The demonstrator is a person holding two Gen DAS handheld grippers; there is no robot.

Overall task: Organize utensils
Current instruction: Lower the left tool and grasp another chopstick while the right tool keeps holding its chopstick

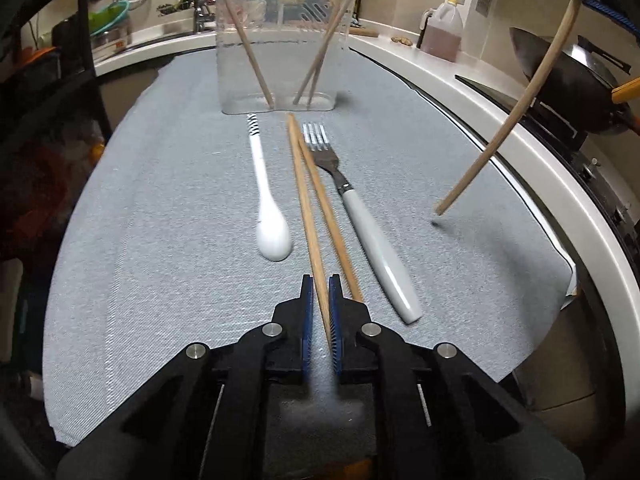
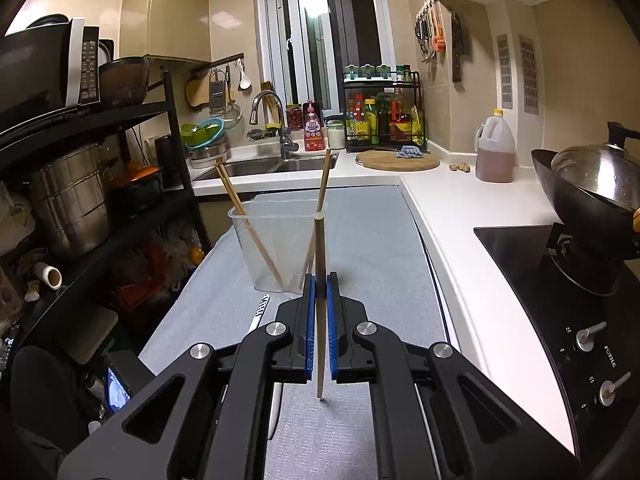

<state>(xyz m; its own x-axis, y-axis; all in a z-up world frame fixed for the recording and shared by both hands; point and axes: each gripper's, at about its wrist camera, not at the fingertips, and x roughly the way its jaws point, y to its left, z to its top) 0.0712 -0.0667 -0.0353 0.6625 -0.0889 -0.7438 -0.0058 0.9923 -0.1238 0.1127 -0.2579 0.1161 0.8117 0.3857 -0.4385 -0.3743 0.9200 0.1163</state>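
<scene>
1. We see a chopstick (image 1: 308,216) lying on the grey mat (image 1: 160,240), its near end running in between the blue pads of the left gripper (image 1: 320,292). The jaws are almost together around it, with a sliver of gap on the left side, so we cannot tell whether they press on it.
2. A second chopstick (image 1: 332,232) lies just beside the first, crossing it near the far end and passing to the right of the gripper.
3. Left of the pair lies a white spoon (image 1: 268,200), bowl toward us; to their right lies a fork (image 1: 360,216) with a grey handle, tines pointing away.
4. Beyond these stands a clear cup (image 1: 280,52) on the mat, with three chopsticks leaning inside it.
5. The right gripper (image 2: 320,292) pinches a third chopstick (image 2: 320,280) upright between its pads, the lower tip hanging just above the mat. From the left wrist view this stick (image 1: 516,108) slants over the right part of the mat, well apart from the fork.
6. Past the mat we see the white counter (image 2: 460,216), a wok (image 2: 588,192) on the hob, and an oil jug (image 2: 495,152).
</scene>
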